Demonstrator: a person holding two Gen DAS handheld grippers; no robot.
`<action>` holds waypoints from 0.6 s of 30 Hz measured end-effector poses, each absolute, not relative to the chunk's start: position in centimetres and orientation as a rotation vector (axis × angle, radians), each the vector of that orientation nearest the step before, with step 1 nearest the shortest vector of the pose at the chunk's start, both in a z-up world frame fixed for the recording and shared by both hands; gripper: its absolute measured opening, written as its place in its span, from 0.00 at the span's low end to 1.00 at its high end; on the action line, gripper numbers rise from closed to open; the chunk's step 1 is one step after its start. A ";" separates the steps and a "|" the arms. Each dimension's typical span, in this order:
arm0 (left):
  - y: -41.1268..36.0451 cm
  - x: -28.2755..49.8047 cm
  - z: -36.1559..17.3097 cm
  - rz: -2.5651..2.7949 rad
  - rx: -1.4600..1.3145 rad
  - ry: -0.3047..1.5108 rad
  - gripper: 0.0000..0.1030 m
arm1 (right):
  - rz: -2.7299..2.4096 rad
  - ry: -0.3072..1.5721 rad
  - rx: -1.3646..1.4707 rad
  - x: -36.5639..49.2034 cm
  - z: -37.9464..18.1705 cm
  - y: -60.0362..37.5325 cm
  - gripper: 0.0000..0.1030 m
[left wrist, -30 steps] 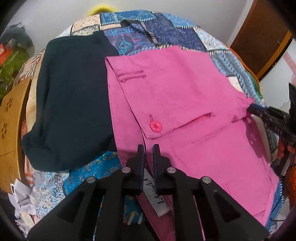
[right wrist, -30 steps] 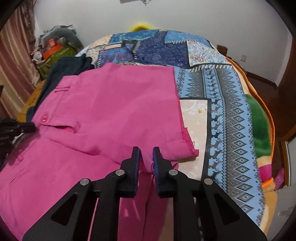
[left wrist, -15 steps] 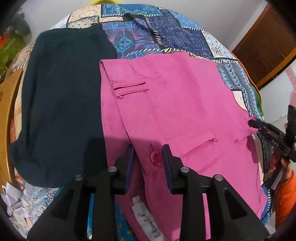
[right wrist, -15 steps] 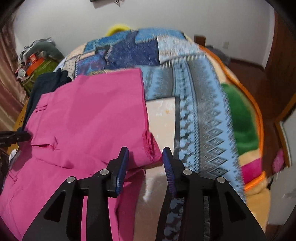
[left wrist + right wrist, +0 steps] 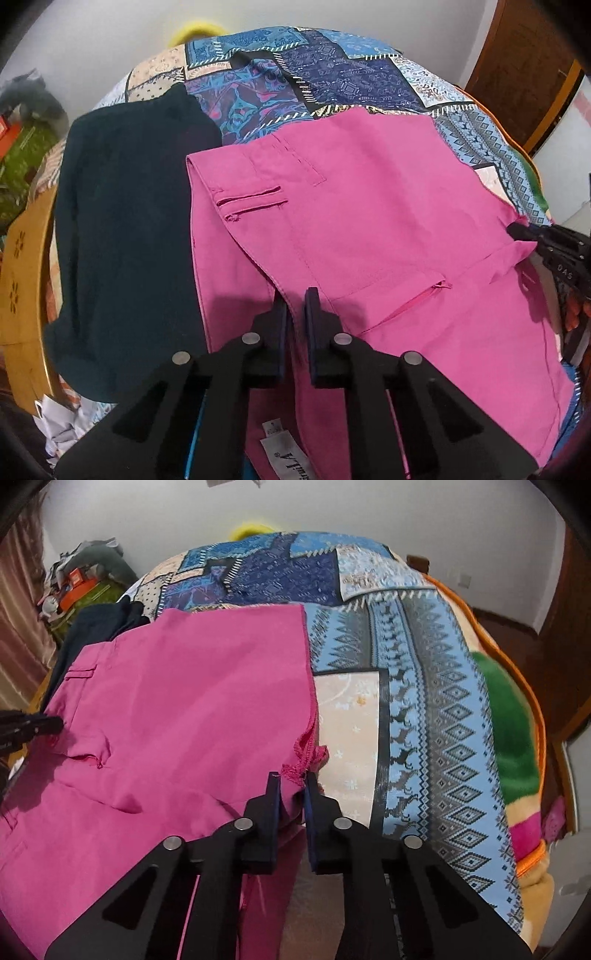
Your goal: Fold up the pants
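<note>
On patchwork blanket (image 5: 424, 686), pink pants (image 5: 184, 720).

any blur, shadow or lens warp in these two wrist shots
Left wrist view: fisheye bows the quilt into a dome, corners vignette dark, the left gripper throws a soft shadow on the pink pants, and the dark garment shows almost no detail. Right wrist view: same bulge and dark corners, the green and orange blanket edge is smeared, and fabric near the right gripper is sharper.

Both tools: matte black w/ silver rivets, blue-edged fingers (image 5: 312, 306); right tool (image 5: 546, 243) marked "DAS".
</note>
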State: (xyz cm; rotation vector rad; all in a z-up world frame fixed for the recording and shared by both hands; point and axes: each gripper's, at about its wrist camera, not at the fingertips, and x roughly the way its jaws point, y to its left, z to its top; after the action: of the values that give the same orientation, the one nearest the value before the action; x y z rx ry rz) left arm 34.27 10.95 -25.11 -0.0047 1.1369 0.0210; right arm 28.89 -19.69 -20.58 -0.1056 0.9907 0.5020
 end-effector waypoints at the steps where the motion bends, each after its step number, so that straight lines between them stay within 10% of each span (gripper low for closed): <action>1: 10.9 34.3 -25.1 0.025 0.008 1.129 0.08 | 0.501 0.981 -0.116 28.8 -20.5 -19.7 0.08; 18: 12.5 33.2 -23.5 0.084 -0.020 1.069 0.13 | 0.468 0.943 -0.134 28.3 -19.1 -20.3 0.10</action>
State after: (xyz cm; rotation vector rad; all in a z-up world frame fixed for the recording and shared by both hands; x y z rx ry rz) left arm 33.24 12.47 -23.51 -0.0199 1.0693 0.0838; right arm 28.31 -20.33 -19.06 -0.1341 0.9427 0.4681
